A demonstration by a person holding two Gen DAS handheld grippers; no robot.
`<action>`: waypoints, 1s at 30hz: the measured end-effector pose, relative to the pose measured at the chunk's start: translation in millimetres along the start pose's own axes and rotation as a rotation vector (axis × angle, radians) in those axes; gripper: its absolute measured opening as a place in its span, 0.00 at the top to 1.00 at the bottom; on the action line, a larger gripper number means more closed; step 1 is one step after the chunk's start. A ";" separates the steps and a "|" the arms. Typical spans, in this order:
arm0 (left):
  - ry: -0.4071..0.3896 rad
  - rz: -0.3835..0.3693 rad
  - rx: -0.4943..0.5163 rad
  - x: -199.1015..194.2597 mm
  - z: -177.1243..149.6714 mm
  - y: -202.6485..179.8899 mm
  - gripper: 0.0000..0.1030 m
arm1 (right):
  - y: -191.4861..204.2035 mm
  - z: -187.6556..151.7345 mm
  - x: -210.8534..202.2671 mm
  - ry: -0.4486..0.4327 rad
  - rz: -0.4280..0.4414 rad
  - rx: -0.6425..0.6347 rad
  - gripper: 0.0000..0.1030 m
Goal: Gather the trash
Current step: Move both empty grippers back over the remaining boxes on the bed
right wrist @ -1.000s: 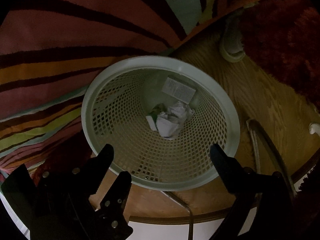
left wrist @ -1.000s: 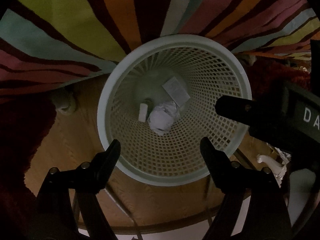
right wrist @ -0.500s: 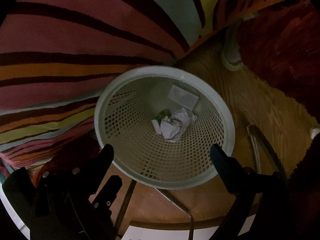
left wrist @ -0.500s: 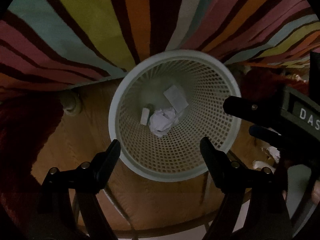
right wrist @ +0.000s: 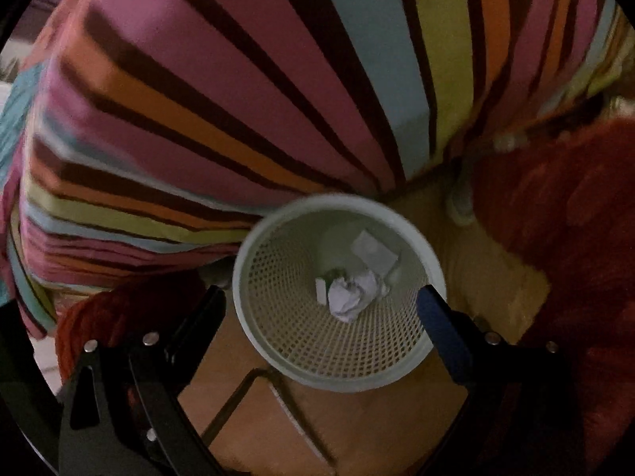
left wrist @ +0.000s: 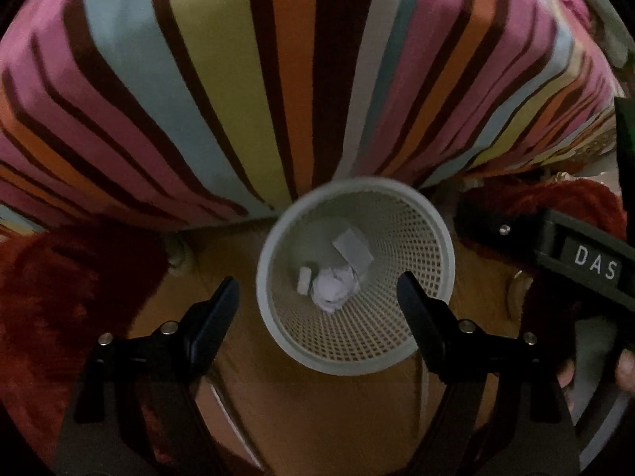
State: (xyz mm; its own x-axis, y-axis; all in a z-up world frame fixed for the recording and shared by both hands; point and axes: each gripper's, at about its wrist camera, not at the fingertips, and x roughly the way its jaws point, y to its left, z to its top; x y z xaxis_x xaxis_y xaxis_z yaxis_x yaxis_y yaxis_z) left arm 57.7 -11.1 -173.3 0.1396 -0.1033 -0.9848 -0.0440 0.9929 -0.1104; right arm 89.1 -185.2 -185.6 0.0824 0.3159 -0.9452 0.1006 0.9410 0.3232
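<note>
Both grippers pulling up and away from the wastebasket, jaws spread and empty.

Nearest, the left gripper (left wrist: 317,289) and right gripper (right wrist: 321,305) stand released, holding nothing. Below them the wastebasket (left wrist: 412,238) looks smaller than a second ago, so both hands have risen. Inside lie a crumpled paper ball (left wrist: 335,285) and a flat paper slip (left wrist: 353,248). Beyond, the striped bedcover (left wrist: 278,79). This drop appears done.

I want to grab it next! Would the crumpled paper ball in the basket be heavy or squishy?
Probably light: the crumpled paper ball is just a scrunched sheet. Its creases suggest it would squash between fingers. It likely won't roll far, nestled against other scraps at the basket's bottom.
</note>
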 end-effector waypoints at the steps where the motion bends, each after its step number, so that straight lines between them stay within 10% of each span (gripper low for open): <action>1: -0.025 0.005 0.005 -7.3 0.8 1.1 0.23 | 1.3 1.5 -6.5 -0.023 0.000 -0.012 0.10; 15: -0.375 0.038 -0.049 -95.2 29.9 27.6 0.23 | 32.1 29.5 -129.5 -0.559 -0.015 -0.231 0.10; 30: -0.482 0.008 -0.150 -126.9 122.1 56.9 0.23 | 65.1 102.7 -155.9 -0.649 -0.021 -0.334 0.10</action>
State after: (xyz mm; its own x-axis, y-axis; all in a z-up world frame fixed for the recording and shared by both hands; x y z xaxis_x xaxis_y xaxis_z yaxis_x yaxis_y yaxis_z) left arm 158.2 65.7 -38.2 0.5778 -0.0215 -0.8159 -0.1841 0.9705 -0.1559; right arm 184.6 -185.6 -12.5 0.6658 0.2588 -0.6998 -0.1904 0.9658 0.1761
